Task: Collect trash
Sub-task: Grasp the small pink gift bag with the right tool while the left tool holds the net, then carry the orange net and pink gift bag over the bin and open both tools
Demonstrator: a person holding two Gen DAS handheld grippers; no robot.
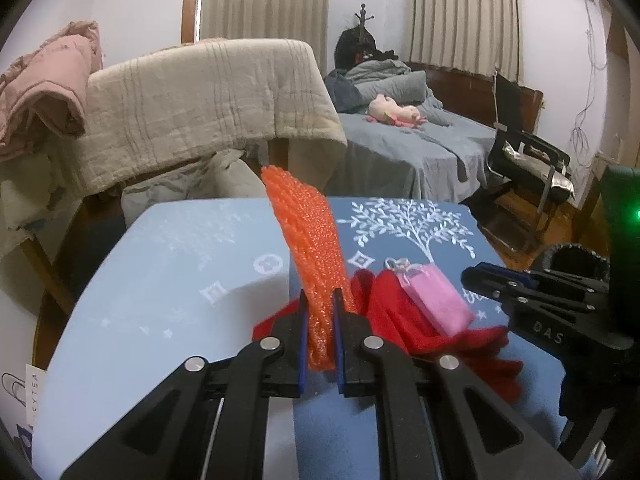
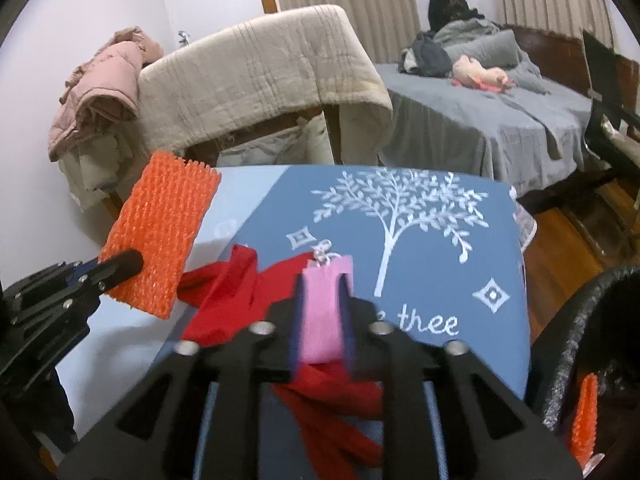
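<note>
Here left gripper [image 1: 320, 312] clamps upright orange foam net [image 1: 308, 248]; right gripper [image 2: 322, 300] apparently pinches pink packet [image 2: 324, 316].

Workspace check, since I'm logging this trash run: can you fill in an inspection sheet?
Surface: blue cloth with a white tree print.
Job's things: orange net; pink bag; red ribbon on the cloth; black bin at right, another orange piece inside.
Clutter: nothing seen.
Grippers: left tool shut on orange net; right tool shut on pink bag.
Cables: wires on the far wall.
Surroundings: bed, draped chair, curtains.
</note>
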